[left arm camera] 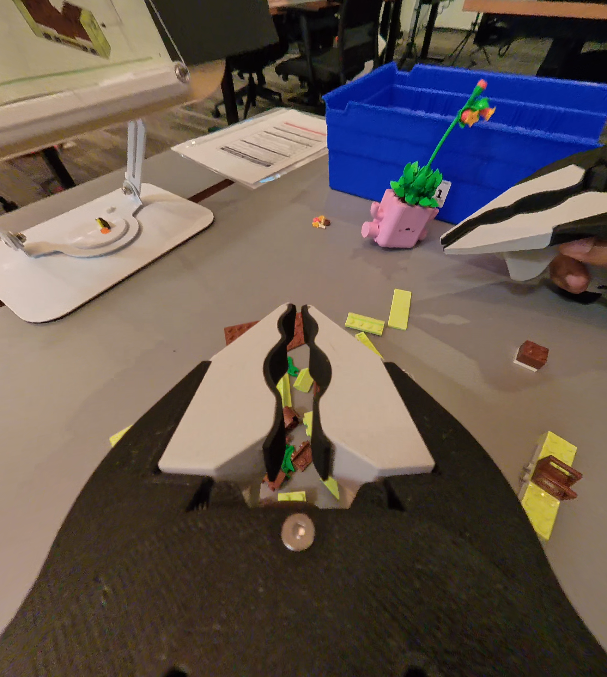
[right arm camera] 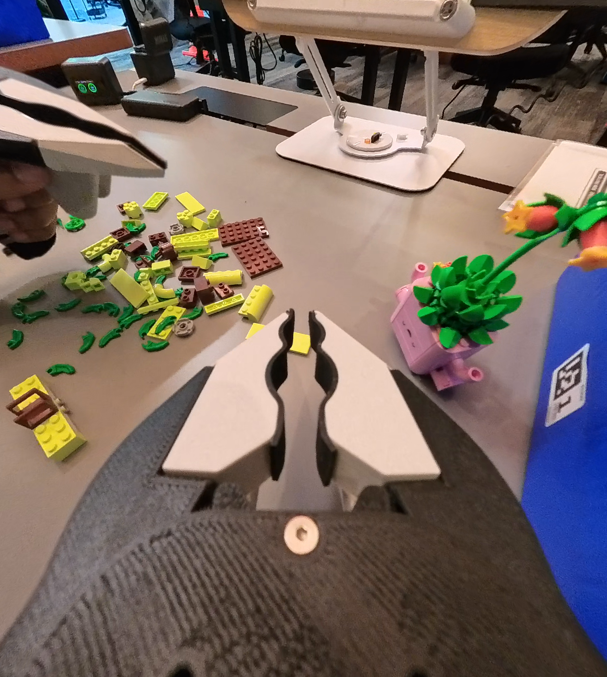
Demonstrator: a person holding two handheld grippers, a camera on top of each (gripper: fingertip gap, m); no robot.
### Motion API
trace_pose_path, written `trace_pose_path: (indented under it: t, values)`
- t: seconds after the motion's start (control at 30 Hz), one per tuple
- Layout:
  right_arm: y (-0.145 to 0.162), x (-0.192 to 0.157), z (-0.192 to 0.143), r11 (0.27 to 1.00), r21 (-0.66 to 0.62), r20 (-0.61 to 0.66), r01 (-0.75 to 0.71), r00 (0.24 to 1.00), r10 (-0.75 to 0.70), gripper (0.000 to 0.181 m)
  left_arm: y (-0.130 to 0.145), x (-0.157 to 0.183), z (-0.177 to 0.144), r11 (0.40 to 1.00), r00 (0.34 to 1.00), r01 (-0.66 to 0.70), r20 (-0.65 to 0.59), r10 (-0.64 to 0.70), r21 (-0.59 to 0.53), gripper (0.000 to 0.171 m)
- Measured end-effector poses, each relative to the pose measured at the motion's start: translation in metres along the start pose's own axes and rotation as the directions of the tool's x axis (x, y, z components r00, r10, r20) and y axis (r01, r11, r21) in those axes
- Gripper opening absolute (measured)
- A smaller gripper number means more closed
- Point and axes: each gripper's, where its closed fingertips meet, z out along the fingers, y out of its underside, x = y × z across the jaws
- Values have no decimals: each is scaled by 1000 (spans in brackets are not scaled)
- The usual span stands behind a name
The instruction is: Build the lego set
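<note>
My left gripper (left arm camera: 297,308) hovers over a pile of loose lime, brown and green lego pieces (right arm camera: 170,263), jaws almost together and empty. It also shows in the right wrist view (right arm camera: 162,165), above the pile's left side. My right gripper (right arm camera: 300,314) is held low over the table with a narrow gap and nothing in it; a lime tile (right arm camera: 300,344) lies beneath its tips. In the left wrist view it (left arm camera: 443,245) is at the right. A small lime build with a brown frame (right arm camera: 47,428) lies apart from the pile. Two brown plates (right arm camera: 250,241) lie at the pile's far edge.
A finished pink pot with green plant and flower (right arm camera: 433,337) lies tilted by a blue bin (left arm camera: 477,121). A white stand base (right arm camera: 368,150) holds an instruction booklet (left arm camera: 56,33) overhead. A brown brick (left arm camera: 532,354), a paper sheet (left arm camera: 258,146) and black devices (right arm camera: 93,80) sit around. Some 15 centimeters of space lies between my two pairs of fingers. The brown brick (left arm camera: 532,354) lies some 11 centimeters from my right tips, 20 centimeters from my left tips.
</note>
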Motion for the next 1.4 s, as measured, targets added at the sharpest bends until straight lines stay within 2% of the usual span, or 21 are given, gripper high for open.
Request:
trace_pose_path:
  t: [0.3, 1.4]
  values:
    - [-4, -2, -4, 999, 32, 12, 12, 1000, -12, 6, -2, 0, 0, 1000, 1000, 6, 9, -6, 13, 4]
    - [0, -8, 0, 999, 2, 34, 38, 999, -38, 6, 1, -3, -1, 989, 989, 141, -47, -139, 47, 6]
